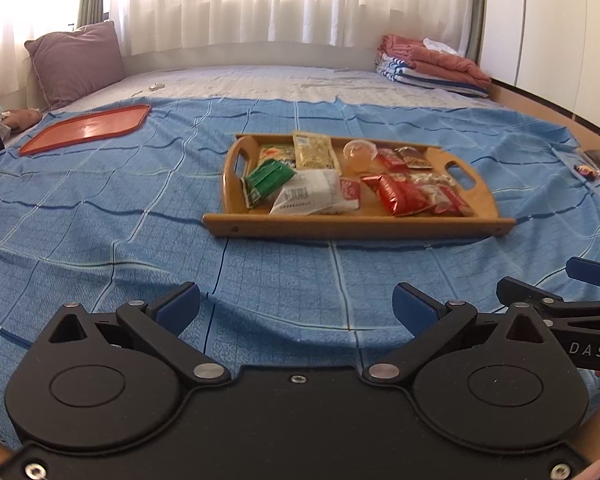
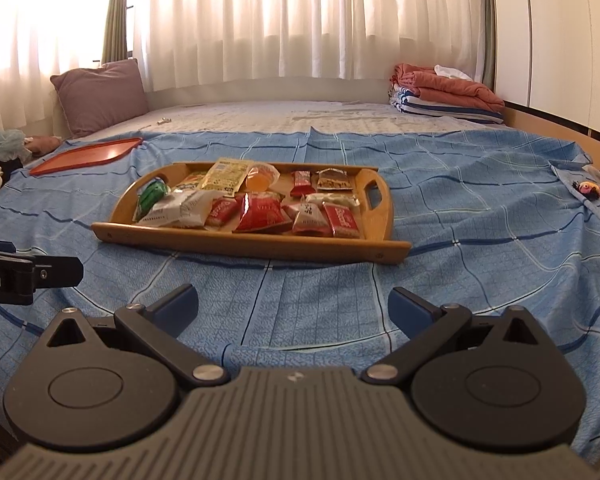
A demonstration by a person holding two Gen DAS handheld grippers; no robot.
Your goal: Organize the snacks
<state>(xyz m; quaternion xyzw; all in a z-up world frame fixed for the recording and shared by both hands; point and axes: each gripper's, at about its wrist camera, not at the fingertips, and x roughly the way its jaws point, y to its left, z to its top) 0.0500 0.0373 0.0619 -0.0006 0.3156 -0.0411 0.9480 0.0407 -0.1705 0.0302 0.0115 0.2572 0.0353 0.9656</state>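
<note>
A wooden tray with two handles rests on the blue checked sheet in the middle of the bed. It holds several snack packets: a green one, a white one, red ones, a yellow-green one, and a clear jelly cup. My left gripper hovers open over the sheet in front of the tray, nothing between its fingers. My right gripper is likewise open and empty, short of the tray's front edge.
An empty orange tray lies at the far left on the sheet. A purple pillow leans at the back left. Folded towels and blankets are stacked at the back right. Small clutter sits at the bed's right edge.
</note>
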